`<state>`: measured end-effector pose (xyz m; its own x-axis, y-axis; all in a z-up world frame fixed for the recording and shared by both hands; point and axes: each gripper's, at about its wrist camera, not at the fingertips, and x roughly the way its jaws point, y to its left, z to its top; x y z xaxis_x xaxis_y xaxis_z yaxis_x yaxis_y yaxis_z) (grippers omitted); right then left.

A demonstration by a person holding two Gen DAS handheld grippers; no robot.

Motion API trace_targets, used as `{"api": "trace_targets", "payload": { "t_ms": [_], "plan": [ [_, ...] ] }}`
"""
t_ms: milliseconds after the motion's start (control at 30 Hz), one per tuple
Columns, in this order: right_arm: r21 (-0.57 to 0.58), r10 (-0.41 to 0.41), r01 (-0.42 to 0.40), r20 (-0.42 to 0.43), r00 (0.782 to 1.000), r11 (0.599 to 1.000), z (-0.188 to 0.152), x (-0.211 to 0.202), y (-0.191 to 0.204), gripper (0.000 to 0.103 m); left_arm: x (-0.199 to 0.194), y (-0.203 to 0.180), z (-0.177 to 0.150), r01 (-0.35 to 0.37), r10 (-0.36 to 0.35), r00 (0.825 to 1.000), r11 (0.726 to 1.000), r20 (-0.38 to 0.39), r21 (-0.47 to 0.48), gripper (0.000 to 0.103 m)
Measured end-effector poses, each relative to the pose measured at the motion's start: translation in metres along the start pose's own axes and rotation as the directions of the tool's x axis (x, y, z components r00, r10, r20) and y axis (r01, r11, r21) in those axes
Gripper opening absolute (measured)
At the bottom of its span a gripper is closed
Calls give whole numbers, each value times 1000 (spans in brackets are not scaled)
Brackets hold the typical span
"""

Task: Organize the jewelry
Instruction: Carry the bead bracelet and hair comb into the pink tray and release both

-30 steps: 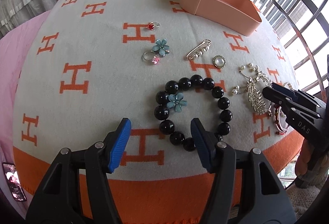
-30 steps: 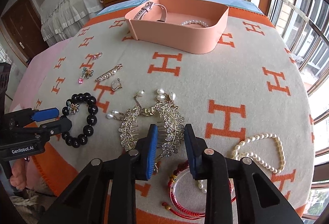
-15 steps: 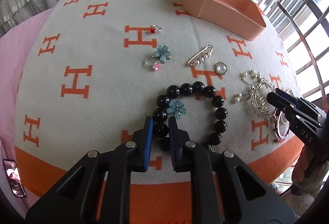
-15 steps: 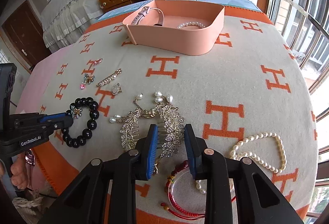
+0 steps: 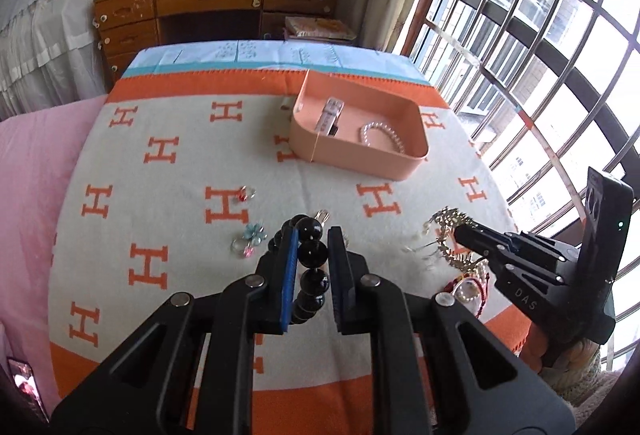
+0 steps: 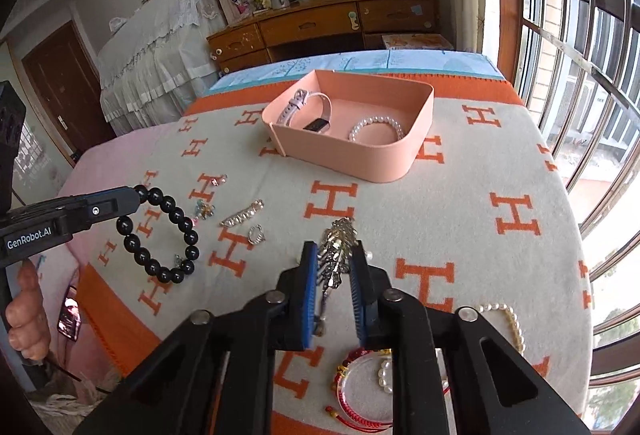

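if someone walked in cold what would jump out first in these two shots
Probably the two loaded grippers: the left gripper is shut on a black round-bead bracelet lifted at the left, and the right gripper pinches a gold leaf-shaped hair comb in the middle. Behind them, the peach rectangular tray stands on the cream blanket with orange H marks, already holding a lilac-strapped watch and a white pearl bracelet.

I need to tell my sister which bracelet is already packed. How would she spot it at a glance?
Find the peach tray at the far end of the orange-H blanket. Inside it, on the window side, lies a small white pearl bracelet. Its only tray-mate is a pink-strapped watch, not a ring of beads.
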<state>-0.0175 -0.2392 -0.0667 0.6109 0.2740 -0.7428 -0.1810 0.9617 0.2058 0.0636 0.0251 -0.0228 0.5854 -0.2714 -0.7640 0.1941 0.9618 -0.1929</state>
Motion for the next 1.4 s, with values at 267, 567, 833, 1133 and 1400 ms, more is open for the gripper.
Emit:
{"api": "trace_targets", "payload": {
  "t_ms": [267,567,833,1133,1400],
  "plan": [
    [3,0,0,64,998,1000,28,-18,-2,5,-8,-33,63,43,-49,995,997,90,63,12],
    [28,1,-6,155,988,1000,61,-49,-9,4,41,-55,138,-6,-3,996,994,89,108,12],
    [36,-1,-5,179,984,999,79,-59,-17,4,117,-41,171,-133,125,990,981,65,141,12],
    [60,-3,-7,167,986,998,85,-52,-23,4,166,-38,166,-184,180,983,955,36,233,12],
    [56,-7,-3,177,984,998,96,-45,-23,4,222,-26,146,-84,102,990,981,-94,176,12]
  ]
}}
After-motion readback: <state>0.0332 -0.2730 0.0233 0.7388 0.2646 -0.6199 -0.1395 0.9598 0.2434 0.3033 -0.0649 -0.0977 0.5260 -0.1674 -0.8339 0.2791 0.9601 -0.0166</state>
